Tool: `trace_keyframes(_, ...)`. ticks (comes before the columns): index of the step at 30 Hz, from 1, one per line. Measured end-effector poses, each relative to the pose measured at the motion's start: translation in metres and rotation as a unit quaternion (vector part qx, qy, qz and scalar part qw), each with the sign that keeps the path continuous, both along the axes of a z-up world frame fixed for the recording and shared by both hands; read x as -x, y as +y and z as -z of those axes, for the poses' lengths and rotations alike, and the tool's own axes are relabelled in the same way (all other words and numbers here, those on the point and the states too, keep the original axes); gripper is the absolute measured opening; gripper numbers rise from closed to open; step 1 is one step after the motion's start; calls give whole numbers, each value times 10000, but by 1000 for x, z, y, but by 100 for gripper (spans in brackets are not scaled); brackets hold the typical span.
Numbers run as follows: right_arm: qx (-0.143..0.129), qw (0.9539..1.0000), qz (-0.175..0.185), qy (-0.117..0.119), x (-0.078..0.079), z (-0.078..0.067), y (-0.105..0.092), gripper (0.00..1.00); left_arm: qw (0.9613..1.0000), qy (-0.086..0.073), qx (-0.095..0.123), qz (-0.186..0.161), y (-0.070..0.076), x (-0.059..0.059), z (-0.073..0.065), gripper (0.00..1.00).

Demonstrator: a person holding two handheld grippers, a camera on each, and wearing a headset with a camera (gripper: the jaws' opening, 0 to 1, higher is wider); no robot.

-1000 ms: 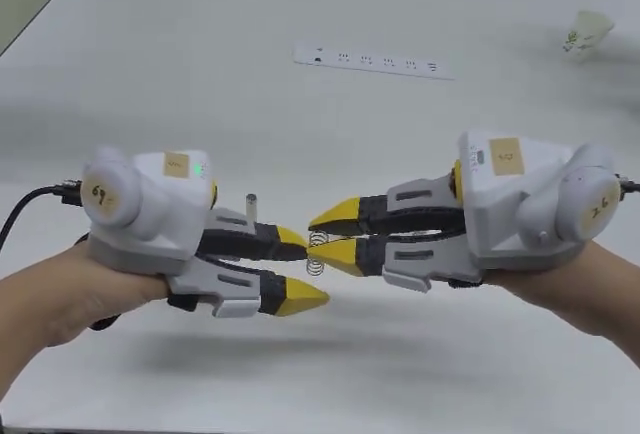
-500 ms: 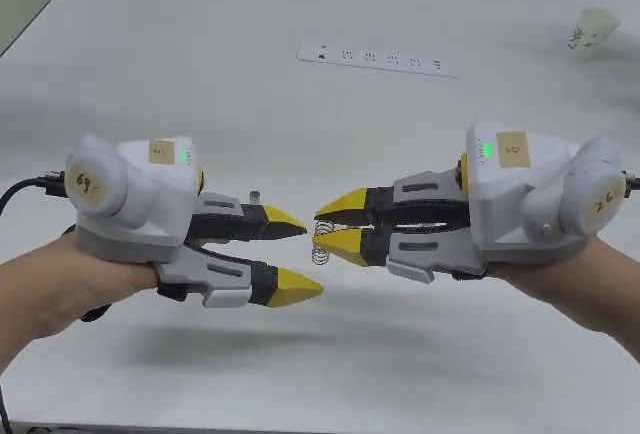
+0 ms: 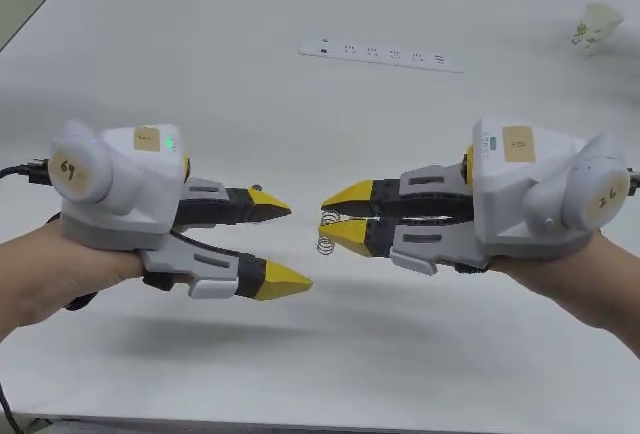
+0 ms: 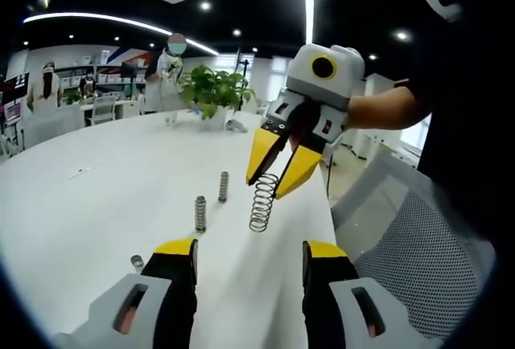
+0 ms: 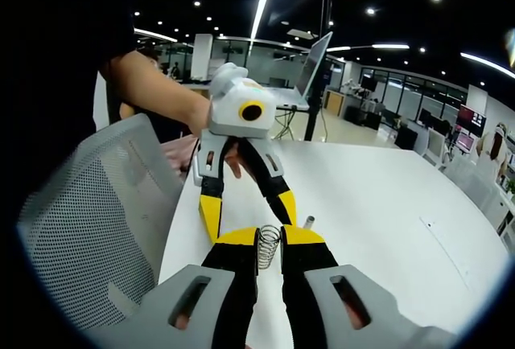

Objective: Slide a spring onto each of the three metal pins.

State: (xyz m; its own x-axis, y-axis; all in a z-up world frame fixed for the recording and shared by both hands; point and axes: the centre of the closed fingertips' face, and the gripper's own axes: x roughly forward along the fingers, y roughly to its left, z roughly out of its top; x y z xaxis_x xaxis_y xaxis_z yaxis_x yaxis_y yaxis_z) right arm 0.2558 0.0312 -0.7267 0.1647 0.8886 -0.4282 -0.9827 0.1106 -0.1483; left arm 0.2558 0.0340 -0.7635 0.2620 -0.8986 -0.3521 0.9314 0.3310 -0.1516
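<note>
The fingers of my right gripper are clenched on a coil spring. They grip it near its upper end, and in the left gripper view the rest of the coil hangs free below the yellow tips, above the white table. In the head view the spring sits at the tips of that right gripper.

My left gripper faces it tip to tip, near but not touching. Its fingers are spread wide and hold nothing.

A short bare metal pin stands upright on the table just past my right fingertips. I see it again low in the left gripper view, beside my left finger. Further along the table, two other springs stand upright near each other. I cannot tell whether pins are inside them.

A white power strip lies well beyond both grippers. A grey mesh chair back is at the table edge.
</note>
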Motion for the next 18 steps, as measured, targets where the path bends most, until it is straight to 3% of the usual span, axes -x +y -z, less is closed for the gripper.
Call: trace_keyframes(18, 5, 10000, 95, -26, -4, 2, 0, 7, 9989, -39, -55, -460, 26, -11, 1, 70)
